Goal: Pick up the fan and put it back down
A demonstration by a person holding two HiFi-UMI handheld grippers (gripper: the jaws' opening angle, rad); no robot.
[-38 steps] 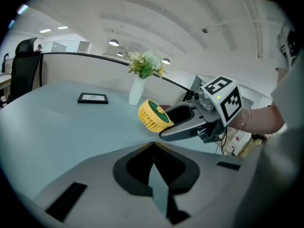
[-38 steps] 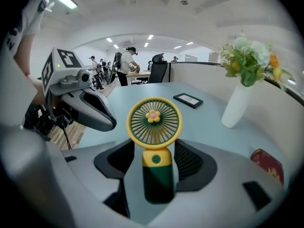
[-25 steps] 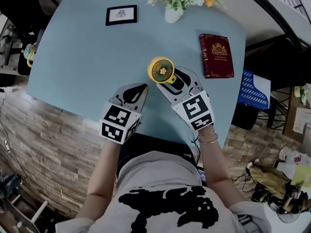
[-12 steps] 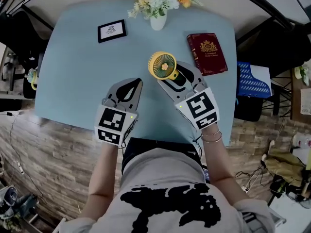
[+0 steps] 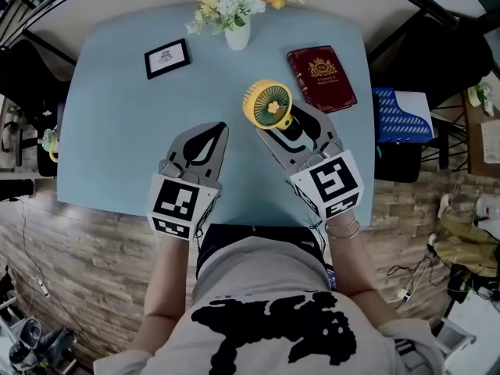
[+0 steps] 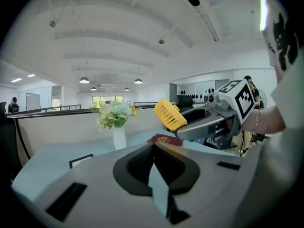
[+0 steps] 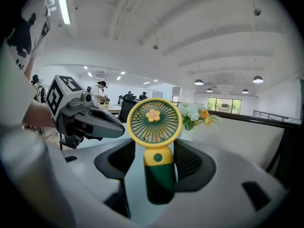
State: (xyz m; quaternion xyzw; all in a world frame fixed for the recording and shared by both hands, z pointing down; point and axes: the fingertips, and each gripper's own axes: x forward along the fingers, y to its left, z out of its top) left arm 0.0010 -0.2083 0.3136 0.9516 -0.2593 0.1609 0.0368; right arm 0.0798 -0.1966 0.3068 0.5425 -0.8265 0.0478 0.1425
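right gripper [image 5: 285,125] clamps the fan [image 5: 268,104] by its handle, over the table [image 5: 117,116]; left gripper [image 5: 219,130], jaws together and empty, hovers over the table too.

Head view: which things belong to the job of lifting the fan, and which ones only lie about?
Job: fan, gripped by the right gripper; table, where it must go back down.
Lying about: vase with flowers; frame; book. The left gripper is shut and empty.
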